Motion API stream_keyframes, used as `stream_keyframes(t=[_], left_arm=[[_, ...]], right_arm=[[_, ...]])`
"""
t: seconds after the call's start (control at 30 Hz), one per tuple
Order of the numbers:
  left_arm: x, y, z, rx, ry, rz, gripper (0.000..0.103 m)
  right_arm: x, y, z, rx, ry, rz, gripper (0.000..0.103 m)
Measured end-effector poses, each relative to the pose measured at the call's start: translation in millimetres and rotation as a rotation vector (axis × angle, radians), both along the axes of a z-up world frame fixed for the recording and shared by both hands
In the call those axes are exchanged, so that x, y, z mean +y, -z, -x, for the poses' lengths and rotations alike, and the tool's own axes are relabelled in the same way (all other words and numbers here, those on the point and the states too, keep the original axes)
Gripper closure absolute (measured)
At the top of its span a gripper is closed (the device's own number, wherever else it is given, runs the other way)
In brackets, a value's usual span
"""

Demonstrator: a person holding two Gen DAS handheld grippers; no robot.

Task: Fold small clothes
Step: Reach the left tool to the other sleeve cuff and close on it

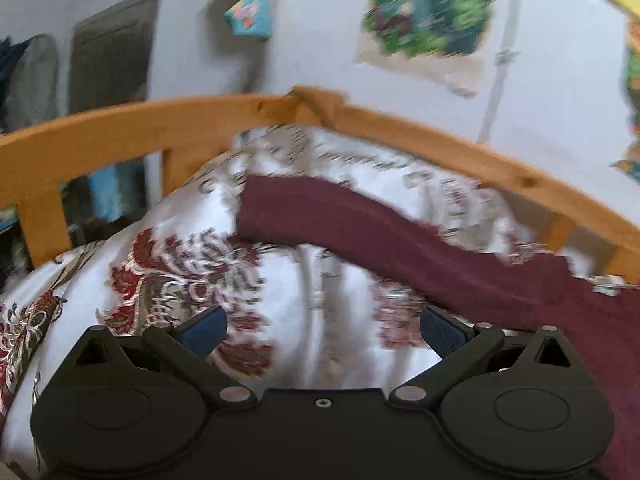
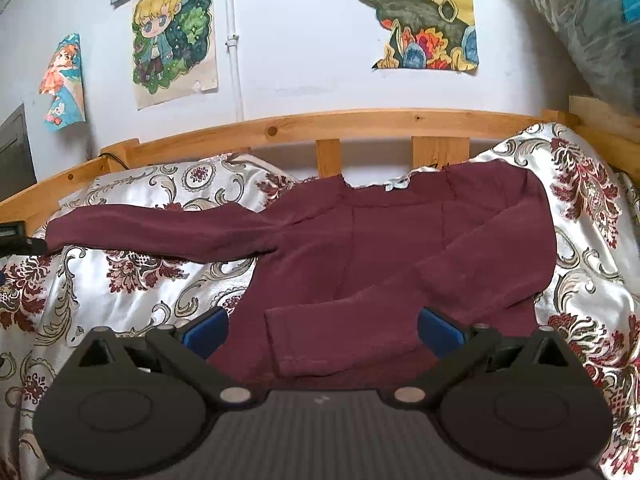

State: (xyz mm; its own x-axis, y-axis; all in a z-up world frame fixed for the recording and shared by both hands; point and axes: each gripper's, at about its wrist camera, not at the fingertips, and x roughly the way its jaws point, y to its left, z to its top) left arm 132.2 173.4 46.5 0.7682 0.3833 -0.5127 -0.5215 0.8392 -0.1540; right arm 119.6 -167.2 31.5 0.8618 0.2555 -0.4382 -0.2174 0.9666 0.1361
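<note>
The maroon sweater (image 2: 400,240) lies spread on the patterned satin bedspread (image 2: 120,280), collar toward the wooden bed rail (image 2: 360,120). One sleeve is already folded across the body, and its cuff (image 2: 308,344) lies just ahead of the right gripper (image 2: 322,332), between its fingers. That gripper's jaws stand wide apart and hold nothing. The other sleeve (image 2: 160,232) runs out flat, well off to its left.

The left gripper (image 1: 324,332) hovers over bare bedspread, jaws also apart and empty, with the outstretched sleeve (image 1: 340,220) ahead of it and slightly to its right.

That sleeve looks like the step in hand. I'd say pinch it close to the cuff, taking only the knit and not the slippery satin beneath, then lift it low and carry it across the chest so it lies flat over the first sleeve without dragging the body askew.

The left view is smeared by motion, so the sleeve's cuff edge is hard to make out. The sweater's hem is hidden under the right gripper's body.
</note>
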Motion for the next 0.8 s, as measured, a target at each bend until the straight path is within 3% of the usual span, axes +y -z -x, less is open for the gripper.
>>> stream_keyframes(t=[0.17, 0.4, 0.57, 0.63, 0.8], left_arm=[[34, 2, -31, 0.027, -0.059, 0.015, 0.001], [70, 8, -52, -0.033, -0.027, 0.125, 0.001], [96, 9, -61, -0.085, -0.123, 0.197, 0.002], [103, 10, -65, -0.099, -0.161, 0.232, 0.010], [111, 12, -78, -0.088, -0.188, 0.279, 0.053]], right_arm=[[-4, 3, 5, -0.022, 0.000, -0.022, 0.000], [-4, 10, 18, -0.047, -0.024, 0.009, 0.000], [-6, 12, 26, -0.056, -0.011, 0.009, 0.000], [-9, 13, 27, -0.050, -0.004, 0.002, 0.000], [-20, 15, 32, -0.045, 0.015, 0.000, 0.000]])
